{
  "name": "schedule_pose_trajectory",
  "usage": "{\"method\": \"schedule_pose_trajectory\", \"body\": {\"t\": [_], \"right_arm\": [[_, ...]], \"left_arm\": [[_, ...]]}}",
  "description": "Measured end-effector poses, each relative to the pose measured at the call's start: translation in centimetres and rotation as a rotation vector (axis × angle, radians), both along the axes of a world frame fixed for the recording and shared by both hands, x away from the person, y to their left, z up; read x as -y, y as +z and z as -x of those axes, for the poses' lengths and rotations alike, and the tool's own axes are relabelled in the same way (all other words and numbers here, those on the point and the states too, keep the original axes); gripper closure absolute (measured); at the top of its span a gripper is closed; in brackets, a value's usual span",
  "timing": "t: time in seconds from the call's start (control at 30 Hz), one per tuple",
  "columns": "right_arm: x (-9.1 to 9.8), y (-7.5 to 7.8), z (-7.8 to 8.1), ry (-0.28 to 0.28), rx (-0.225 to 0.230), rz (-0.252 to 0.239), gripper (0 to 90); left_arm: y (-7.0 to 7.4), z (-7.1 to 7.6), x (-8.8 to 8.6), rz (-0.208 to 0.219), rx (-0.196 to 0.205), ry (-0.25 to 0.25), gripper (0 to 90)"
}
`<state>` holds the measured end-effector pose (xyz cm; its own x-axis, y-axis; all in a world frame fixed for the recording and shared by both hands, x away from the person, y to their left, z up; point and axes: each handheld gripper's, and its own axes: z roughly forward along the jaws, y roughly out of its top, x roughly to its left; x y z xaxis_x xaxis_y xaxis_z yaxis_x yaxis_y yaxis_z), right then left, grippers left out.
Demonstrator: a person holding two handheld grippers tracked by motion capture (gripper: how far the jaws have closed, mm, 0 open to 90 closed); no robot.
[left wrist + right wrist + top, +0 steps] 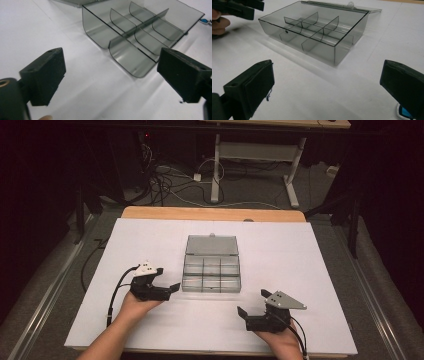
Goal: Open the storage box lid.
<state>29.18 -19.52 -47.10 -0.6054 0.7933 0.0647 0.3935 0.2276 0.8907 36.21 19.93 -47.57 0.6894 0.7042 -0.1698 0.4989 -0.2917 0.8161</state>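
Both of my hands rest low on the desk [150,330], left gripper [167,289] and right gripper [250,306] spread wide and empty, flanking the open compartment box [211,271] at centre, ready to reach in.

Can't really make out the far end of the smoky clear plastic divider box [135,32] in the left gripper view, the top edge chops it off. A tiny blue and white thing [403,112] peeks out behind a jaw in the right gripper view, too hidden to identify. The pale wooden table [210,213] beyond is mostly dark.
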Motion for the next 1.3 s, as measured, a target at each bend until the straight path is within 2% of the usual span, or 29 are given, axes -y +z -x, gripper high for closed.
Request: {"method": "schedule_pose_trajectory", "body": {"t": [0.17,0.33,0.4,0.5,0.63,0.9,1.07,1.2,1.3], "right_arm": [[0.2,0.0,0.1,-0.005,0.002,-0.003,0.0],[0.3,0.0,0.1,-0.003,0.002,0.0,0.0],[0.3,0.0,0.0,-0.002,0.003,0.001,0.0],[0.3,0.0,0.1,-0.001,0.005,-0.001,0.0],[0.2,0.0,0.2,0.0,0.006,0.001,0.0],[0.2,0.1,0.1,-0.006,0.006,-0.003,0.0],[0.2,0.1,0.2,-0.009,0.009,0.011,0.0],[0.4,0.3,0.2,-0.018,0.018,0.02,0.0],[0.8,0.4,0.1,-0.04,0.018,0.017,0.0]], "left_arm": [[0.0,1.2,-0.3,0.0,0.009,-0.008,0.0],[0.3,2.8,-0.7,-0.019,0.024,-0.002,0.0],[0.2,3.4,-1.1,-0.011,0.02,0.002,0.0],[0.0,4.3,-1.6,-0.005,0.037,0.009,0.0],[-0.3,5.1,-2.1,0.031,0.033,0.006,0.0],[-0.4,5.1,-2.1,0.038,0.036,-0.018,0.0],[-0.4,5.1,-2.1,0.002,0.026,-0.021,0.0],[-0.4,4.9,-2.1,0.01,0.017,-0.021,0.0],[-0.4,4.7,-2.3,0.034,0.017,-0.016,0.0]]}}
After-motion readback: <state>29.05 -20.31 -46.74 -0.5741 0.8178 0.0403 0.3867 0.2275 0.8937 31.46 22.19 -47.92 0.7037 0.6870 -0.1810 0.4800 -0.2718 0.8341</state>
